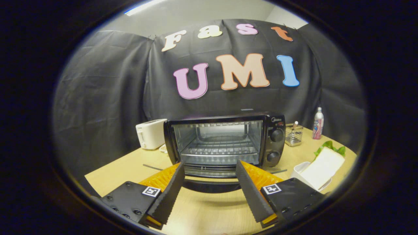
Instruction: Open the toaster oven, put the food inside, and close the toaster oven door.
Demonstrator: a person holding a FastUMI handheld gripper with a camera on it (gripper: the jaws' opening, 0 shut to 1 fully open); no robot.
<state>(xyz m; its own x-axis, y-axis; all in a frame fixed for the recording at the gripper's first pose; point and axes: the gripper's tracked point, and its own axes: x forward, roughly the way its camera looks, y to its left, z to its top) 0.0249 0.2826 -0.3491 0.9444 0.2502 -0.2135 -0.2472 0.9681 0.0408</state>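
The claw (210, 168) stands spread wide above the wooden surface (209, 209), its two fingers (169, 192) apart and pinching nothing; their tips reach to just in front of the toaster oven (225, 142). The toaster oven sits at the middle of the surface, directly beyond the fingers, with its door (210, 182) folded down toward the claw so that the door's dark handle edge lies low between the two fingers. The open cavity shows a wire rack (220, 150) spanning its width, with nothing resting on it. Two round control knobs (277, 135) are stacked on the panel at the oven's right side. The food, a sandwich (321, 166) of pale bread with green lettuce (329, 147) showing at its far end, rests tilted in a white dish (302, 171) on the surface to the right of the oven, well apart from the right finger. A white pop-up toaster (150, 133) stands just beside the oven's left side. Behind the oven's right corner is a small clear holder (293, 137) with a utensil upright in it, and farther right a slim bottle (318, 124) stands upright near the back edge of the surface.
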